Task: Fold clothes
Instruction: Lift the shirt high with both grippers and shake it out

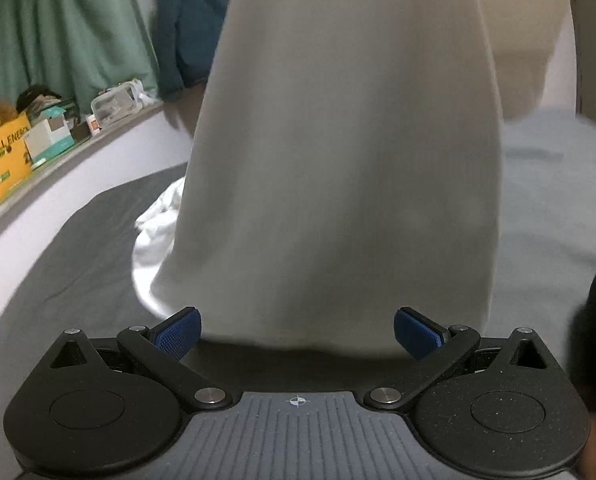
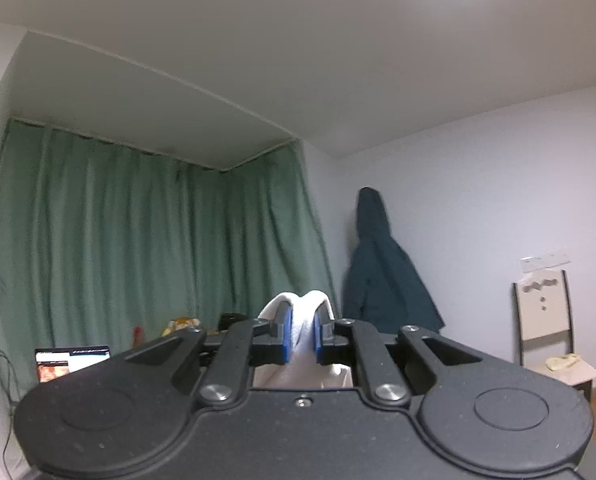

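While I hold right tool (image 2: 301,338) high, pads clenched on white garment (image 1: 338,160), cloth hangs over grey bed (image 1: 78,248). My left tool (image 1: 297,332) released, jaws wide, just near hem. White pile (image 1: 156,232) far left.

The left gripper (image 1: 297,330) is matte black plastic with two round speckled housings, each with a raised disc on top, crossed link arms pinned by silver screws, and fingers faced with dark blue, finely dotted pads (image 1: 178,333). Between its housings lies a grey ribbed plate marked with a small white crosshair. The right gripper (image 2: 301,332) has the same black body, round housings, triangular cut-outs, silver screws and blue pads (image 2: 285,334), with one small screw at the centre of its plain black middle plate.
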Available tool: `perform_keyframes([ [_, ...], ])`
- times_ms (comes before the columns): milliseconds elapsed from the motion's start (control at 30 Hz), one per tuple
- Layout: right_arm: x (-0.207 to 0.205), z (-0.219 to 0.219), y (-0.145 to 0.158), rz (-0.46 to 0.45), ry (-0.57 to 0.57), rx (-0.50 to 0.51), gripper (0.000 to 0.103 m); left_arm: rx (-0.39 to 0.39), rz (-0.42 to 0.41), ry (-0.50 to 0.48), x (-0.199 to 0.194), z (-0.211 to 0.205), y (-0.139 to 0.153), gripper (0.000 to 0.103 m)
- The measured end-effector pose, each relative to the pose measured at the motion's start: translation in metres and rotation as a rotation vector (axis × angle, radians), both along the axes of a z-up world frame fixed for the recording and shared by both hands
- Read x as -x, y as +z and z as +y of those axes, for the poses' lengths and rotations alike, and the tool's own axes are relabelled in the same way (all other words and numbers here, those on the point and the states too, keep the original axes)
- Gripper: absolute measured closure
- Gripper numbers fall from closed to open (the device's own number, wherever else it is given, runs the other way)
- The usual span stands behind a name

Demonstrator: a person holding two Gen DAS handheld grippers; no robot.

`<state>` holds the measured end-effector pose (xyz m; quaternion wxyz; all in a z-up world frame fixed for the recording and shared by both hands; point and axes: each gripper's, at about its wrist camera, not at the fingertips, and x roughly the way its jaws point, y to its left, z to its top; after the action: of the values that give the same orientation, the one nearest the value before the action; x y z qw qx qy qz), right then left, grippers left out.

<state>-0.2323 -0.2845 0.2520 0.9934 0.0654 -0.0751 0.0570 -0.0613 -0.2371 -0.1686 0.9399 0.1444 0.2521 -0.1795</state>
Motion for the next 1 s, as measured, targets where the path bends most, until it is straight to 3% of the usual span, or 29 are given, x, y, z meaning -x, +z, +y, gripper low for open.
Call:
perform_keyframes([
  [67, -0.015, 0.01, 0.006, 0.018, 0.012, 0.046, 0.092, 0.086, -0.056, -0.044, 0.013, -0.002, 0.015, 0.0],
  [200, -0.043, 0.024, 0.014, 0.072, 0.048, 0.084, 0.092, 0.11, -0.151, -0.061, 0.054, -0.009, 0.03, 0.0],
  [467, -0.036, 0.028, 0.014, 0.081, 0.075, 0.086, 0.092, 0.076, -0.092, -0.084, 0.062, -0.025, 0.015, 0.0],
  [533, -0.03, 0.028, 0.013, 0.077, 0.076, 0.085, 0.092, 0.095, -0.055, -0.09, 0.057, -0.027, 0.013, 0.01],
  [633, -0.021, 0.028, 0.013, 0.07, 0.077, 0.083, 0.092, 0.103, 0.016, -0.08, 0.051, -0.034, 0.013, 0.032],
  [700, -0.019, 0.028, 0.013, 0.073, 0.07, 0.08, 0.092, 0.118, 0.064, -0.071, 0.049, -0.037, 0.007, 0.057],
  [767, -0.018, 0.027, 0.013, 0.075, 0.059, 0.08, 0.092, 0.094, 0.079, -0.042, 0.05, -0.036, 0.004, 0.064],
  [900, -0.013, 0.02, 0.011, 0.073, 0.039, 0.065, 0.092, 0.06, 0.073, 0.017, 0.049, -0.009, 0.001, 0.094],
  [1000, -0.008, 0.014, 0.007, 0.064, 0.017, 0.046, 0.092, 0.064, 0.039, 0.08, 0.048, 0.037, 0.008, 0.099],
])
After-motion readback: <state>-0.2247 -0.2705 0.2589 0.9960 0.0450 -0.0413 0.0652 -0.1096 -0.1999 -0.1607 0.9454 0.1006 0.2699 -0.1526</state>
